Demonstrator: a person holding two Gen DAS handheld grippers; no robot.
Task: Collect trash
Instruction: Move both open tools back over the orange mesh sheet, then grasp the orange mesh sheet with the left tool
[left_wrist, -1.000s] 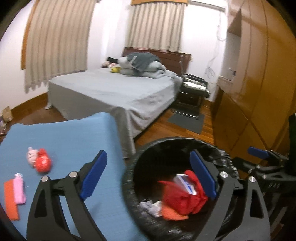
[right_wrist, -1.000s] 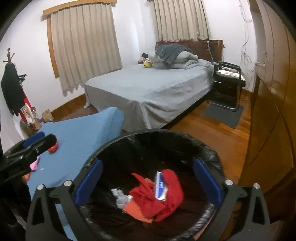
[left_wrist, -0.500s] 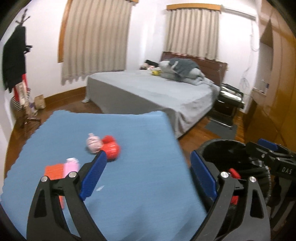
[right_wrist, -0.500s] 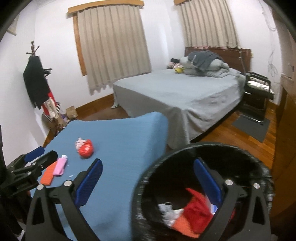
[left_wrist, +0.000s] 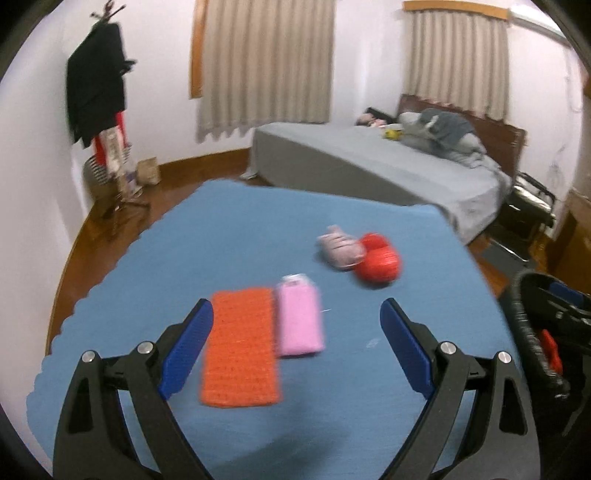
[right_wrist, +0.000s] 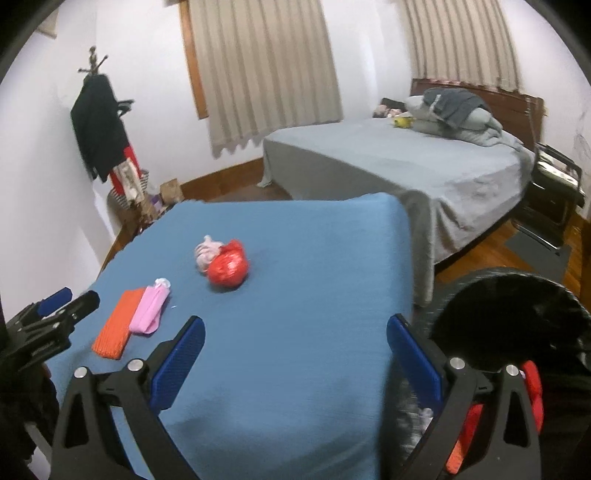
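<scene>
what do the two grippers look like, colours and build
Both match. The left gripper and right gripper each have two black plastic arms with triangular cutouts, silver round bolts at the pivots, and flat blue ribbed pads on the inner faces of the fingers. No cables or sleeves show, and no hands are in view.

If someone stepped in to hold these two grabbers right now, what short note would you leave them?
Left gripper: open, empty, over the blue table, nearest the orange pad and pink packet.
Right gripper: open, empty, over the table's near edge.
Still on the table: orange pad and pink packet side by side; further back, a red crumpled bag touching a pale pink wad.
Black-lined bin stands to the right of the table and already holds some red and orange trash.
Left: bin those four pieces.
</scene>
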